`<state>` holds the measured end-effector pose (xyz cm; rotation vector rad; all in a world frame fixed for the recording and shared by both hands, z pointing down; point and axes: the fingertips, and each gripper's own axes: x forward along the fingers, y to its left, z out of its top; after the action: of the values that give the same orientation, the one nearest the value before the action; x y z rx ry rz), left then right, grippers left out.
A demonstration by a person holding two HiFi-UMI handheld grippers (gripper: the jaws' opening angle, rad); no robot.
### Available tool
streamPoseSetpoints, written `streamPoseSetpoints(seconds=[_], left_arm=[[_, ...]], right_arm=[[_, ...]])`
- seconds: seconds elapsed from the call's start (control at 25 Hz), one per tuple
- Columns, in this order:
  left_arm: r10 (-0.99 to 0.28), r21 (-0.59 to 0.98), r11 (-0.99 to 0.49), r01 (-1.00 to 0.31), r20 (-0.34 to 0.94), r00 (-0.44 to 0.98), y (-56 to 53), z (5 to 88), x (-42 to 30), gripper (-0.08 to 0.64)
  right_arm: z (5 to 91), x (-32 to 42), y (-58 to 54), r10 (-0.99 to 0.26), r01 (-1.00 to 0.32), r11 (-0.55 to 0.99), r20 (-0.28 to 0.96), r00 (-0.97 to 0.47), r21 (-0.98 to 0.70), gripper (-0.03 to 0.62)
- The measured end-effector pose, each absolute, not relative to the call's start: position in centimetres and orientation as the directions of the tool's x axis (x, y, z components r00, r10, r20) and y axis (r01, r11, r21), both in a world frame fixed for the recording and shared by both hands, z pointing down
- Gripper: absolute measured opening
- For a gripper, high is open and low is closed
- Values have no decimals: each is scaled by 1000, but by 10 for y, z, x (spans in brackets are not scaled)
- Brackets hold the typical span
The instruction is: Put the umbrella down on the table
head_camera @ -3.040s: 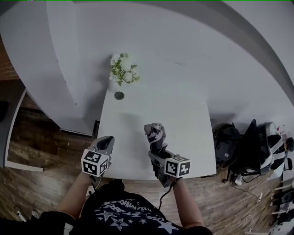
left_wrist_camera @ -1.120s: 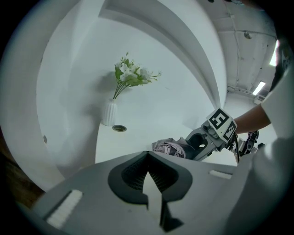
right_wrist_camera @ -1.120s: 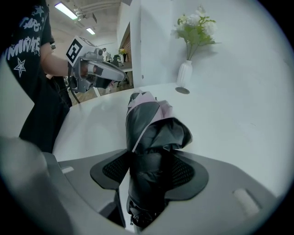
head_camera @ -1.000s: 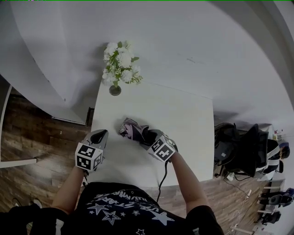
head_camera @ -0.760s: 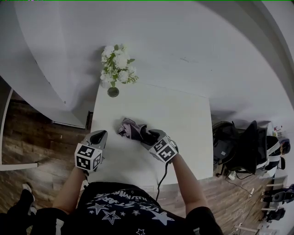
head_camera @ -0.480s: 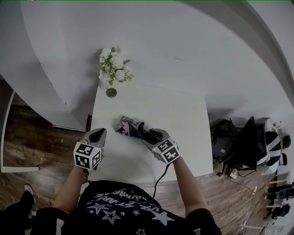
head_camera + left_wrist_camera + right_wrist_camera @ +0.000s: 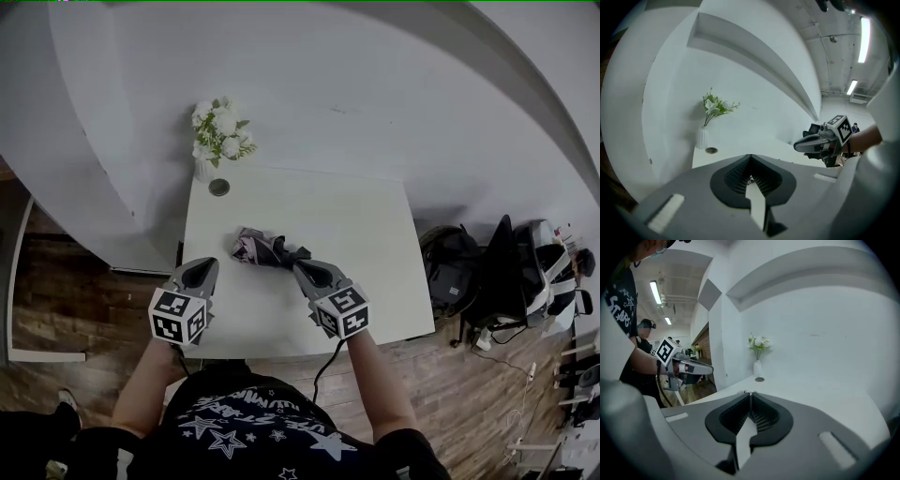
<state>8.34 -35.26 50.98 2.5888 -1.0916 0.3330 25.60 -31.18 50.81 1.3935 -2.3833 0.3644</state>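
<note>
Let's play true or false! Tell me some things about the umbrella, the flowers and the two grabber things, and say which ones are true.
1. The umbrella lies on the table. True.
2. The right gripper is holding the umbrella. False: its jaws are closing with nothing between them, and the umbrella lies free on the table.
3. The flowers stand in a white vase at the table's far left corner. True.
4. The left gripper has its jaws wide apart. False: they are together and empty.
5. The umbrella is opened up. False: it is folded into a bundle.
</note>
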Motion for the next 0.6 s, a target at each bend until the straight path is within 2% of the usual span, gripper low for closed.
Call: streamPoseSetpoints(seconds=[0.08,0.28,0.6], left_arm=[[-655,195,-661,-725,323,683,-348,508,84,0],[-649,194,-672,-714,311,695,-327,501,89,0],[-641,185,-688,-702,299,707,-288,494,89,0]], right_arm=[[505,257,-305,-803,-885,464,410,-433,-26,17],[503,258,-282,-825,-908,418,423,-376,9,17],[500,225,-231,-823,-886,455,424,-378,93,15]])
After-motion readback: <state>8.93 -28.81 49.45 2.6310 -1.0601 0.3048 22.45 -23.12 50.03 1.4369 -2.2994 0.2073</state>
